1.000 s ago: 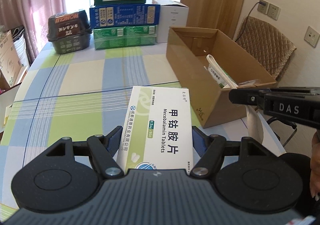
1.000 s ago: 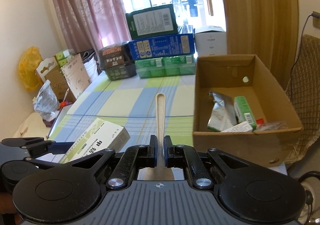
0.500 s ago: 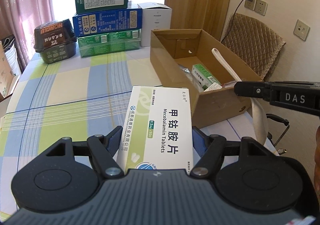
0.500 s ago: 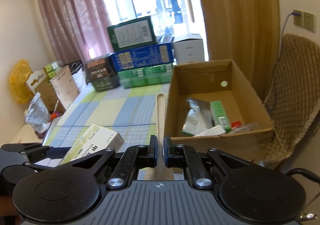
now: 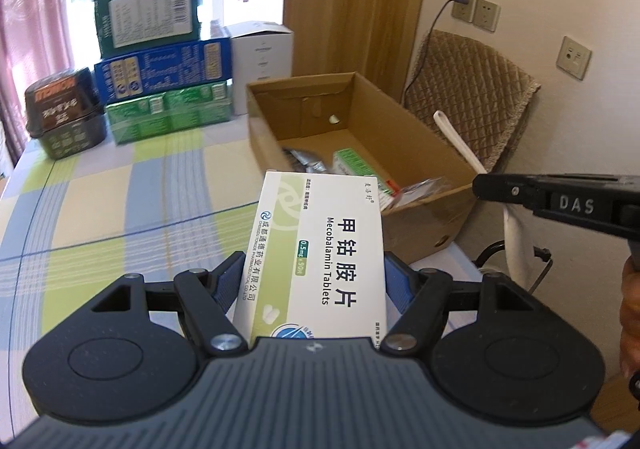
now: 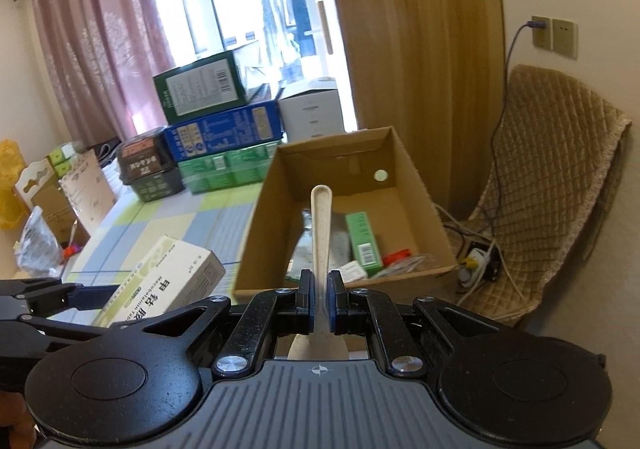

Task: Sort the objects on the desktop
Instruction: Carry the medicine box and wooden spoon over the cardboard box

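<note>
Swung both loads over toward the cardboard box [image 6: 416, 185] since a second back. Left gripper [image 5: 314, 289] clamped wide on the tablet box [image 5: 320, 249], right gripper [image 6: 319, 301] pinched tight on the spoon [image 6: 321, 233]. Could've clashed mid-air or clipped the box rim, dropping short onto the bench [image 5: 120, 209].

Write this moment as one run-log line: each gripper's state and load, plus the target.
left gripper: shut on Mecobalamin tablet box | right gripper: shut on beige spoon | target: open cardboard box, already holding items
</note>
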A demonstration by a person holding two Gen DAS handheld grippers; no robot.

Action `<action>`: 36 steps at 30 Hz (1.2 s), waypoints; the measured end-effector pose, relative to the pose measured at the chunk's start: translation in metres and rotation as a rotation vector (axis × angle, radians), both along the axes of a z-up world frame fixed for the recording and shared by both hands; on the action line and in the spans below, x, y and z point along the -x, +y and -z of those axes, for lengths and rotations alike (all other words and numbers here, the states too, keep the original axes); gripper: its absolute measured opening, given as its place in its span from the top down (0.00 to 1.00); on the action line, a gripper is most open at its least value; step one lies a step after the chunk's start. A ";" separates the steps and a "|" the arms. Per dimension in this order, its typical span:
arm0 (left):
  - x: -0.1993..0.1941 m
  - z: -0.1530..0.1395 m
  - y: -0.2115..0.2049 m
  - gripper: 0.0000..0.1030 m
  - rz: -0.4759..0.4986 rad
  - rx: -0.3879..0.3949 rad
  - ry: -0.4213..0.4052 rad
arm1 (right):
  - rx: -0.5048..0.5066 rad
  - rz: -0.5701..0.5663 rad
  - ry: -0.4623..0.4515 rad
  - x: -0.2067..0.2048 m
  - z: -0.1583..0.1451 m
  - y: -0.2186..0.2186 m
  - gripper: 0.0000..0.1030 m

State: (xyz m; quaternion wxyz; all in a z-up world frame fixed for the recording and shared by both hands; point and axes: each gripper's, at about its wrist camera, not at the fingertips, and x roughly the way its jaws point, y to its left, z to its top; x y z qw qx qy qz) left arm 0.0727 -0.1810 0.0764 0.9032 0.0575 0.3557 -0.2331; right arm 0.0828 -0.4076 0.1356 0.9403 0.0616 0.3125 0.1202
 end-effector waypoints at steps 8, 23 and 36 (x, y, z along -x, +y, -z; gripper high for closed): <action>-0.005 -0.005 -0.029 0.34 0.035 0.004 -0.012 | 0.007 0.026 0.004 -0.009 -0.003 -0.020 0.97; -0.027 -0.011 -0.053 0.34 0.037 0.009 -0.020 | 0.030 0.018 -0.004 -0.035 -0.007 -0.031 0.97; -0.057 -0.012 -0.065 0.34 0.013 0.026 -0.017 | 0.047 -0.013 -0.001 -0.076 -0.009 -0.027 0.97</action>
